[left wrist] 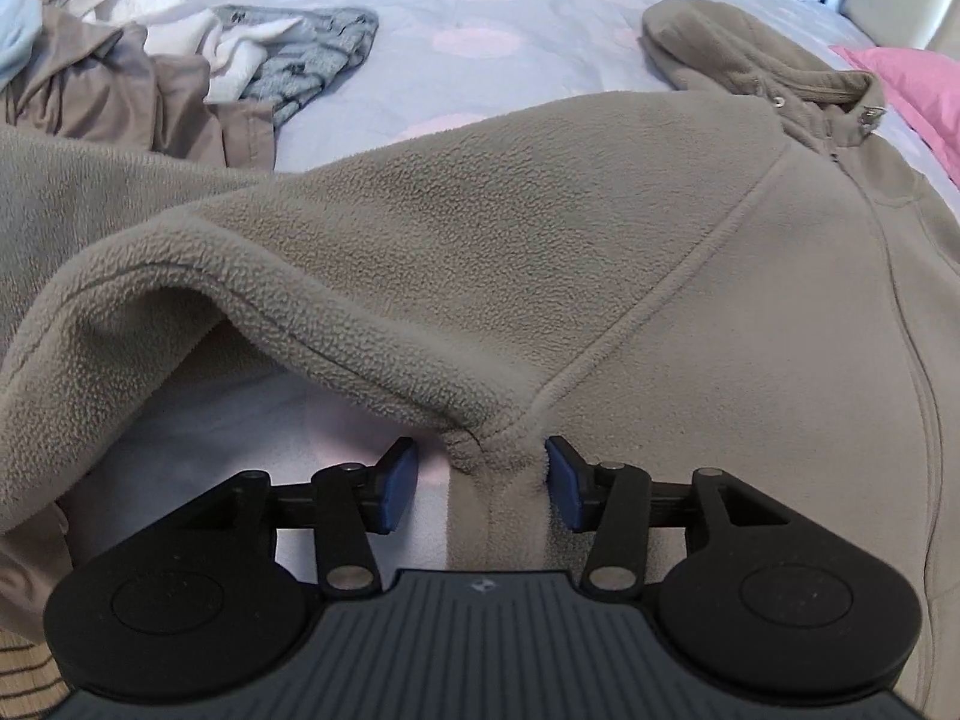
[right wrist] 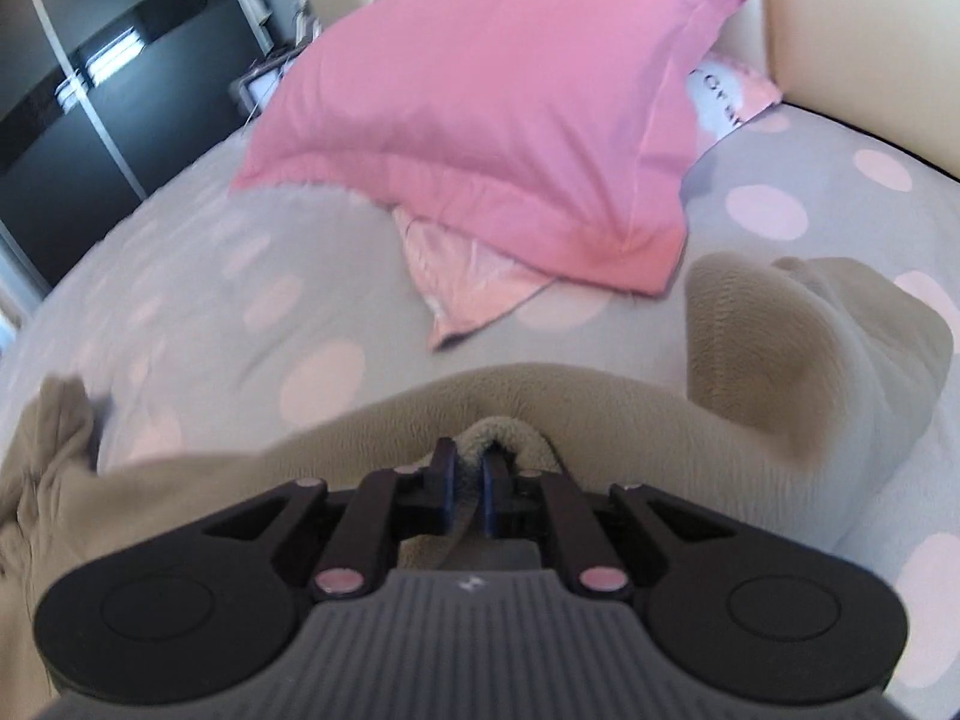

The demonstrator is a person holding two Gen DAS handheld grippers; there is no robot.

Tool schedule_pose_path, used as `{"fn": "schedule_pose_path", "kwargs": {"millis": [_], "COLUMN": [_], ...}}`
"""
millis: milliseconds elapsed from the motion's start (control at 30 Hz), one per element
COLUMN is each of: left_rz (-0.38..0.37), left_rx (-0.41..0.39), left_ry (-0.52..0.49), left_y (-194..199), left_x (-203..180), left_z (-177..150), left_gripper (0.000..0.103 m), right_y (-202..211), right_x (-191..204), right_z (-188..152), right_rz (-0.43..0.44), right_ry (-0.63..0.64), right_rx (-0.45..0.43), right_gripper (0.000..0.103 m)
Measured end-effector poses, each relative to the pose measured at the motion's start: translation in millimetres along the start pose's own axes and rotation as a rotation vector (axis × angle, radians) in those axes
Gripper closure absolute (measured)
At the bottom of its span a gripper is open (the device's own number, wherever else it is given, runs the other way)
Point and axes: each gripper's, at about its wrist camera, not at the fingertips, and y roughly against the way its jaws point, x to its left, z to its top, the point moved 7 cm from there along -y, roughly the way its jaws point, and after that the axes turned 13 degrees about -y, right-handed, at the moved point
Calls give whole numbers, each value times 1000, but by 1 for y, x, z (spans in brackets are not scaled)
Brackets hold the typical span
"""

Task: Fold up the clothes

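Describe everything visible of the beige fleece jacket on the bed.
The fleece jacket is taupe, nubby pile with raised seams, a front zipper and a hood lying beyond the collar. It lies spread on the dotted bedspread, one sleeve folded back over the body. The left claw straddles the armpit seam, pads apart. The right claw is shut on a raised fold of its edge.

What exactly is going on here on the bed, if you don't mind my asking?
A person with a gripper in each hand is folding a tan fleece jacket spread on the spotted bedspread. The right gripper is pinching a fold of the fleece. The left gripper is open, straddling the underarm seam without clamping it. More clothes lie heaped farther off, and a pink pillow lies nearby.
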Motion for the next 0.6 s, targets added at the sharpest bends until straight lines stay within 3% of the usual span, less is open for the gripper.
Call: {"fn": "schedule_pose_path", "kwargs": {"millis": [33,100,233,400,600], "left_rz": [-5,-17,-53,-145,-235], "left_rx": [2,15,62,162,281], "left_ry": [-3,-5,15,10,15], "left_y": [4,11,28,50,76], "left_x": [1,2,4,1,-7], "left_z": [-3,-11,-29,-65,-116], "left_gripper": [57,57,56,50,49], "right_y": [4,13,34,46,73], "right_x": [2,6,9,-3,-8], "right_z": [-3,-12,-43,-86,-125], "right_rz": [18,54,79,49,33], "right_ry": [18,61,160,181,284], "right_rx": [17,49,172,387,522], "right_gripper": [69,58,58,54,49]}}
